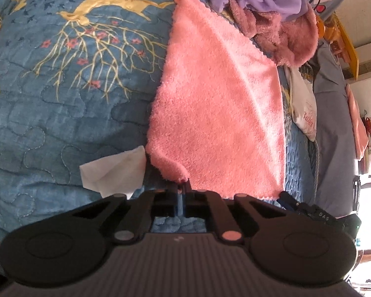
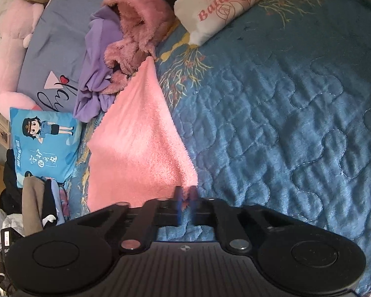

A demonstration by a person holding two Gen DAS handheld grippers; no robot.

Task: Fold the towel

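Setting: quilted blue bedspread [image 2: 284,123] covers the bed we work on, printed with golden deer and branches, and everything lies on it.

Towel: we see the pink towel [image 1: 217,104] spread flat on the bedspread, one far corner reaching toward the heap of clothes; it lies open, which we judge leaves the first fold not yet made.

Left gripper: our left gripper [image 1: 183,185] has its jaws closed together on the towel's near corner, where the fabric puckers up into a small ridge at the tips; we read that pucker as cloth pinched between the fingers.

Right gripper: our right gripper [image 2: 185,195] sits at the towel's other near corner with its jaws drawn close; pink shows between the blurred tips, so we take it as pinching the edge.

Why held so: we judge that a corner in each gripper lets us carry the near edge over toward the far one evenly.

Beside the towel: a crumpled white tissue [image 1: 113,170] lies just beside the corner our left gripper holds.

Beyond the towel: a fuzzy pink garment [image 2: 136,37] and a purple garment [image 2: 96,69] are heaped at its far corner, touching or nearly so; we cannot tell which.

Farther from the towel: a folded white shirt [image 2: 222,2] with red lettering rests well apart.
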